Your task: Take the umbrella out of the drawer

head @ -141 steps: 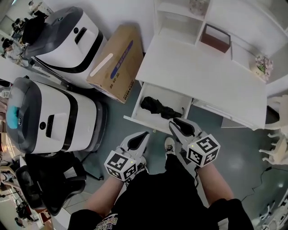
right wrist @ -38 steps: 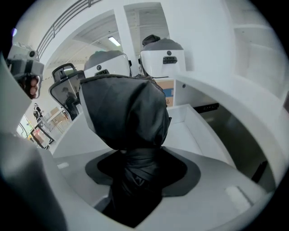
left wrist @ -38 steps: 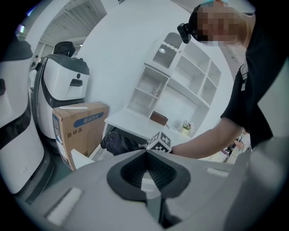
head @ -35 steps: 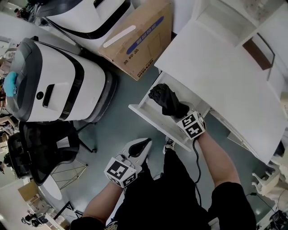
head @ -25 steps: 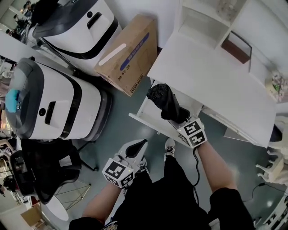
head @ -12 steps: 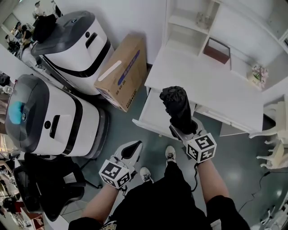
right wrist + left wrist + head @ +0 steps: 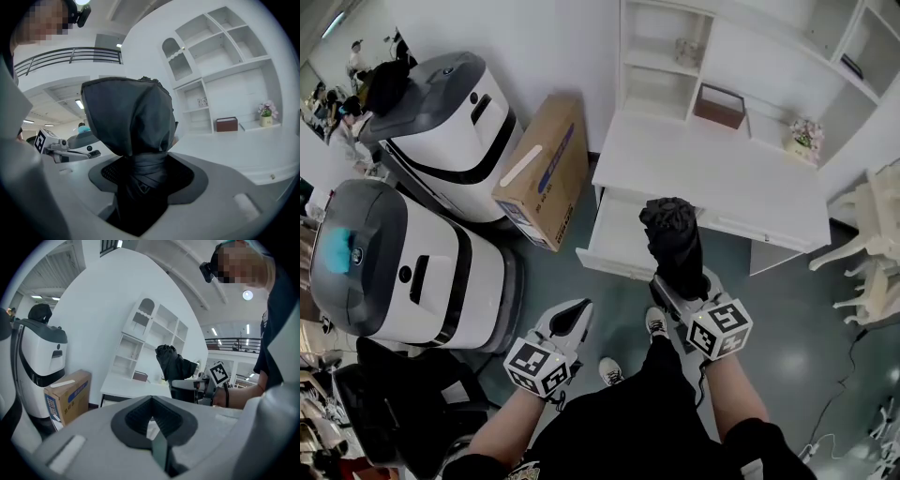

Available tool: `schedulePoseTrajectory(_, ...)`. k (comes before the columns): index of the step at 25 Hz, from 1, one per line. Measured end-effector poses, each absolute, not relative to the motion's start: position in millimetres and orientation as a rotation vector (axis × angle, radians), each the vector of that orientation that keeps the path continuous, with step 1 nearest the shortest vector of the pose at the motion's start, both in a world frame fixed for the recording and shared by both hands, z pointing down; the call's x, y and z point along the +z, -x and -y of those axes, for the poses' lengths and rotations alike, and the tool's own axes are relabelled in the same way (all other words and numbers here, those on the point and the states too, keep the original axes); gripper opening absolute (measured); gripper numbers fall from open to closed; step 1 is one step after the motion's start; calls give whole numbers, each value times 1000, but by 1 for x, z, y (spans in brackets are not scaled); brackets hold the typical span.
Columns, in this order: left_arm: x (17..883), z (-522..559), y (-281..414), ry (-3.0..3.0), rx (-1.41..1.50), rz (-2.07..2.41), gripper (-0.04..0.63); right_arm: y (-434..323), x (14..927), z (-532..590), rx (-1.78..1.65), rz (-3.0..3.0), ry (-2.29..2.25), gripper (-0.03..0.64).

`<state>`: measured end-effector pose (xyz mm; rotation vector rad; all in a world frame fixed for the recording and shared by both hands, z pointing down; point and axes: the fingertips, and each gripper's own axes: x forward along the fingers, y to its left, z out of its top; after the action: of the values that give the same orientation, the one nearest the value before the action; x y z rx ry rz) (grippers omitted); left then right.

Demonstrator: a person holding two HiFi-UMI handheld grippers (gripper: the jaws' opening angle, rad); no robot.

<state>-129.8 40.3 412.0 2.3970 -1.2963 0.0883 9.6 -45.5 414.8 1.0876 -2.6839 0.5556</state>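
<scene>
One umbrella is looking lifted out; the task is seeming all but done.
Right gripper is clamping the folded umbrella upright, clear of the open drawer under the desk; left gripper is hanging closed and empty, well apart.

Drawer: inside partly hidden behind umbrella in head view.
Right gripper: jaw tips covered by umbrella in head view.
Umbrella low end: goes down between jaws in right gripper view, its tip out of sight.
Thing on shelf: too small to tell.
Print on cardboard box: too small to read.
White chair: cut off at right edge.
Black chair: cut off at bottom edge.
Far people top left: tiny, unclear.
</scene>
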Motion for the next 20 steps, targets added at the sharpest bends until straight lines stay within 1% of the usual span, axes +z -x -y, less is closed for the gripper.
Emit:
schedulePoseTrajectory(5,413,-60,119,-2419,109,1240,2,-15,414,4,583,2676,-1105,278)
schedulePoseTrajectory(11,409,-74,91,-2451,114,1201,2,-35,415,-31,616,2677,-1109,278)
schedulePoseTrajectory(20,408,-84,30,-2430,104,1233,2,-91,409,-54,672,2708,-1049,278)
